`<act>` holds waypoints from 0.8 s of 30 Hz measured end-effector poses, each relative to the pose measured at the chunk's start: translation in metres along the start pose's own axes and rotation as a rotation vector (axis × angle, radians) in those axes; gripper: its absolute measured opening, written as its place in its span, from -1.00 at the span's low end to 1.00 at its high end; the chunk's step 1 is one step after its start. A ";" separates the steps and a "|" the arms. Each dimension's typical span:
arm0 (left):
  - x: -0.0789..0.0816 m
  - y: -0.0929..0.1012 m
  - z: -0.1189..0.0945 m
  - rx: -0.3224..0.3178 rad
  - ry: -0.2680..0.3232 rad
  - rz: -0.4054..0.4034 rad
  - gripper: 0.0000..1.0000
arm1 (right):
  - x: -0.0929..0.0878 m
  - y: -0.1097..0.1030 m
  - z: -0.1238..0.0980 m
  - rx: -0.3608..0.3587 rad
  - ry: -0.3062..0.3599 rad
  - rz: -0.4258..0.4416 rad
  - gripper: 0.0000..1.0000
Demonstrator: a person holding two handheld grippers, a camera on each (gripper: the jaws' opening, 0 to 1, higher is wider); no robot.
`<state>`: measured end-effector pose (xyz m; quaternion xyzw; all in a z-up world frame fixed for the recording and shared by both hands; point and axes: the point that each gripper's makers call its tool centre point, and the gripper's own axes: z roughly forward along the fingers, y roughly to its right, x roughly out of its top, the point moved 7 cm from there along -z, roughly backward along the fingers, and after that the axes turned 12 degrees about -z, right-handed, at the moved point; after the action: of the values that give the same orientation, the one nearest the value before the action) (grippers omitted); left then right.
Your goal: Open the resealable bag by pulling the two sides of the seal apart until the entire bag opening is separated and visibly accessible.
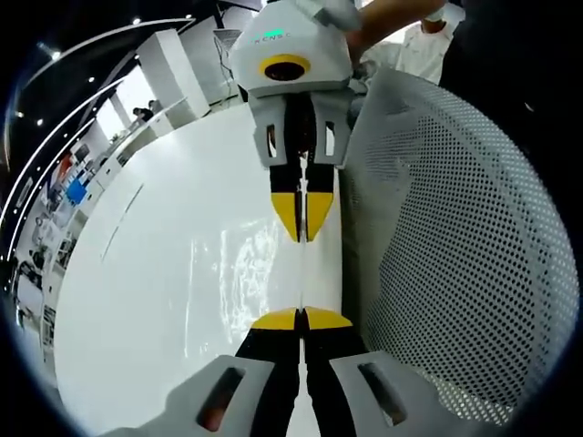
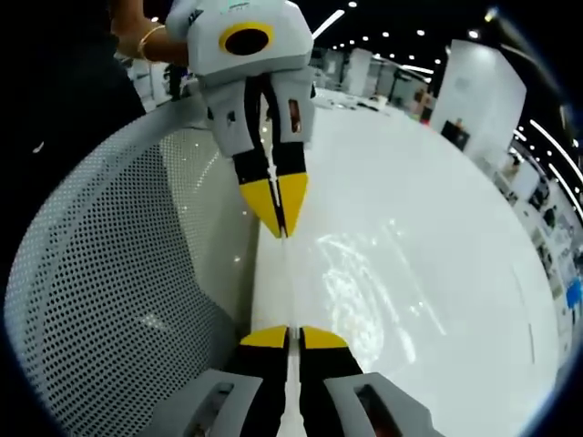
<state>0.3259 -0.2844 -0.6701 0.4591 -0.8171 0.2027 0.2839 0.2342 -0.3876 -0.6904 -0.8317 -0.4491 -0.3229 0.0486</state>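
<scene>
left gripper [image 1: 301,319]: jaws together, yellow tips pinched on the bag [image 1: 246,269] edge; looked clamped on it.
right gripper [image 2: 287,337]: jaws together too, tips closed on the same thin edge of the bag [image 2: 355,282] at the opp end.
other tool in each view: in left gripper view the right gripper [image 1: 301,218] came in from the top, tips pointing down at the cam; in right gripper view the left gripper [image 2: 278,214] did the same.
bag: clear, glossy, hard to see; lay betw the two tools over the white table [image 1: 137,300], seen mostly as glare + a thin pale line running tip to tip.
key relation: seal's long axis ran straight from one gripper to the other, so both held the same line end to end, facing each other; neither was nearer.
judgement: pulling along that line would only stretch the seal; opening needs the sides drawn apart across it. couldn't tell if each jaw held one side or both.
seal state: looked unopened, not sure.
nearby: mesh basket [image 1: 455,228] just beside the bag, on the person's side; mesh basket [image 2: 118,273] wall touching or nearly so, couldn't tell.
</scene>
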 end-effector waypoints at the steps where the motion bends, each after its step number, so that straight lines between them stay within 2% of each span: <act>1: 0.000 0.000 0.000 0.001 0.000 0.000 -1.00 | 0.000 0.000 0.000 0.000 -0.001 0.001 -1.00; 6: -0.003 -0.001 -0.001 -0.015 -0.003 -0.010 -1.00 | -0.003 -0.004 0.000 0.008 -0.011 -0.008 -1.00; 24: -0.009 -0.005 -0.007 -0.001 -0.006 -0.023 -1.00 | -0.018 -0.005 -0.009 0.003 -0.051 0.005 -1.00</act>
<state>0.3354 -0.2771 -0.6704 0.4689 -0.8127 0.1978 0.2839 0.2184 -0.4009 -0.6947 -0.8407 -0.4485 -0.3009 0.0392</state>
